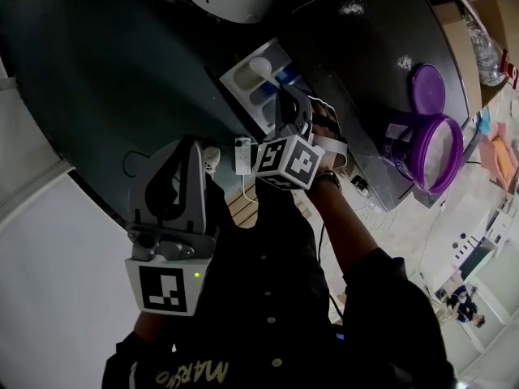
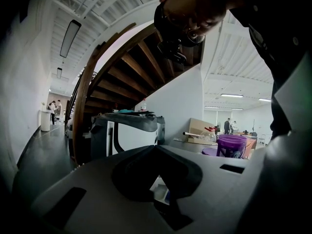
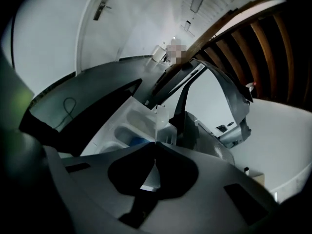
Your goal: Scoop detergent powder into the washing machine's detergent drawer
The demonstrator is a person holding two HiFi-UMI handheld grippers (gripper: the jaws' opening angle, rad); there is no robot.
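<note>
Right gripper (image 1: 289, 108): jaws together, pinching the thin handle of the scoop (image 1: 261, 67). It points down at the open drawer.
Scoop: white and slightly see-through. Its round bowl is right over the drawer's compartments. From the right gripper view a pale sliver of it (image 3: 160, 123) rises straight out of the closed jaw tips. Whether there's powder in the bowl I can't tell.
Detergent drawer (image 1: 243, 87): pulled out from the machine, white plastic, split into several troughs, with a blue insert in one. In the right gripper view it lies just past the jaws (image 3: 122, 126).
Left gripper (image 1: 188, 148): jaws together with nothing in them. It is held off to the left of the drawer and touches nothing. In its own view the tips (image 2: 156, 147) meet in a point, with a scrap of the white-and-blue drawer showing below them.
Detergent tub (image 1: 438, 148): purple, round and open at the top, with pale powder inside. It stands on the right end of the machine top, well apart from the drawer. Its lid (image 1: 428, 87) is tipped back beside it. The left gripper view catches it too (image 2: 230, 145).
Machine top (image 1: 365, 47): dark grey, with a couple of white powder spills (image 1: 351, 6) on it.
</note>
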